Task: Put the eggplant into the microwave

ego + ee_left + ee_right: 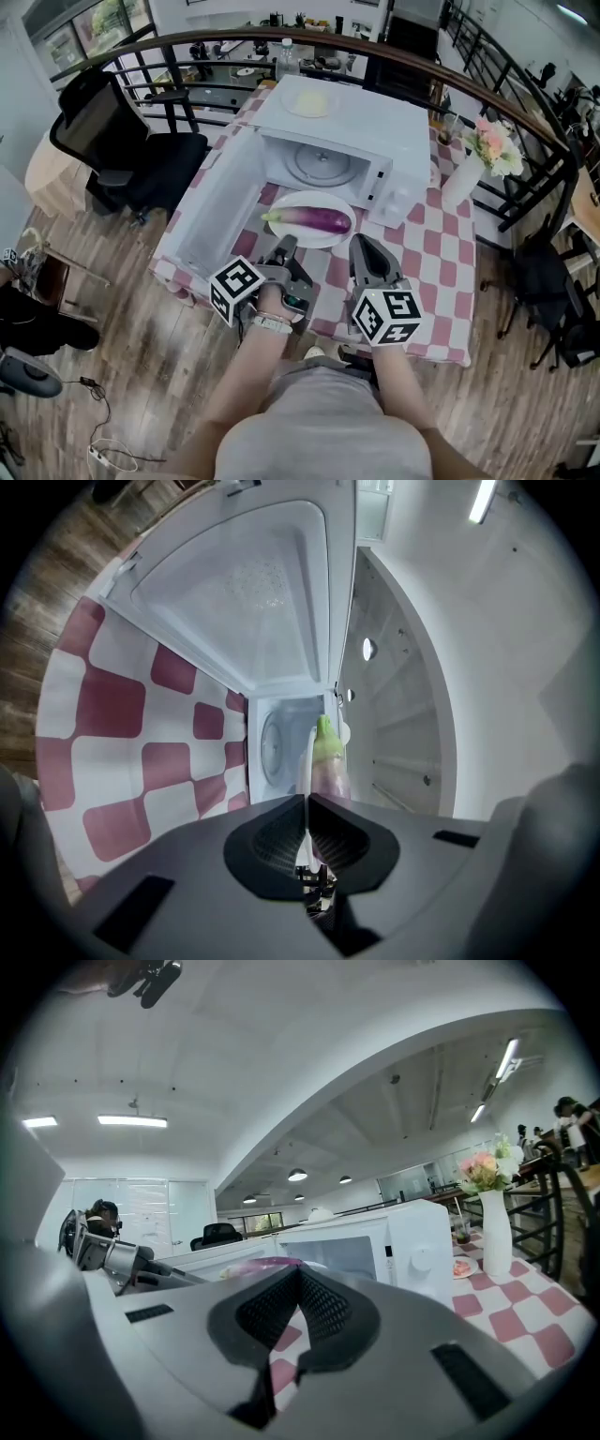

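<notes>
On the bench (441, 258) with the red and white checked cloth, the long purple eggplant with a green stem (319, 219) lies on a round white plate (309, 242), just in front of the boxy white microwave (375, 131). The microwave's white door (211, 211) hangs wide open to the left side, and the round glass tray (322, 164) inside has nothing on it. So I think the task is only at its start: the way in is ready, but the eggplant is not picked up and not inside yet. What is left is to grab it, lift it off the plate and set it in the microwave. The eggplant lies flat, with its long side running across the front of the opening, left to right in the head view. Its green stem end points left, toward the open door, and its fat purple end points right. The left gripper (284, 246) and the right gripper (364, 246) hover near the front edge of the bench, close to the plate but not touching the eggplant. Both have their jaws pressed together with nothing between them, so they would need to open before a grab.
</notes>
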The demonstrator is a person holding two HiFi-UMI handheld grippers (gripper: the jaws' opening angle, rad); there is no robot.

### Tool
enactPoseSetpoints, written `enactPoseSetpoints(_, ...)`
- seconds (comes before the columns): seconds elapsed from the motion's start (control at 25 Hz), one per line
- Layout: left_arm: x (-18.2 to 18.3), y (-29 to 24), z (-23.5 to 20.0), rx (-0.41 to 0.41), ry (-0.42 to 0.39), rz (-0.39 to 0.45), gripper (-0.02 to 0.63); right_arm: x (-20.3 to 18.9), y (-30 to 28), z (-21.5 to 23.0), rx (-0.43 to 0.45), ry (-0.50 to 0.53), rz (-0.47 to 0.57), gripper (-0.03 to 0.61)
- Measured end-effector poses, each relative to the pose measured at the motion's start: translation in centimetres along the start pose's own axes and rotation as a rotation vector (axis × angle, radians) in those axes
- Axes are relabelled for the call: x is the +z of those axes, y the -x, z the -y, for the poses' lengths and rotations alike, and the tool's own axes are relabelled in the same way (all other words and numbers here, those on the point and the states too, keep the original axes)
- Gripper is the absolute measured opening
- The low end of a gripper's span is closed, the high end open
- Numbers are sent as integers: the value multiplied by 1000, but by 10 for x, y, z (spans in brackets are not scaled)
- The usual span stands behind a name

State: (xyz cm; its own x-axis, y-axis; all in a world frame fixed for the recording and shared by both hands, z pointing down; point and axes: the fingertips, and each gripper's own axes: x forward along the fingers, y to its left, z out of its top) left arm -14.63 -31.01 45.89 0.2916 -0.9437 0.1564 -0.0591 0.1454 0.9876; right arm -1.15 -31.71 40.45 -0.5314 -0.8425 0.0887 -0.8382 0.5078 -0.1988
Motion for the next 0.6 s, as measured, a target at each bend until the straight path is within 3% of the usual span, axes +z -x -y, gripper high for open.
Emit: enactPoseSetpoints(0.6,48,-96,-16,12,-20,-16,15,3,-54,26,-43,5,9,25)
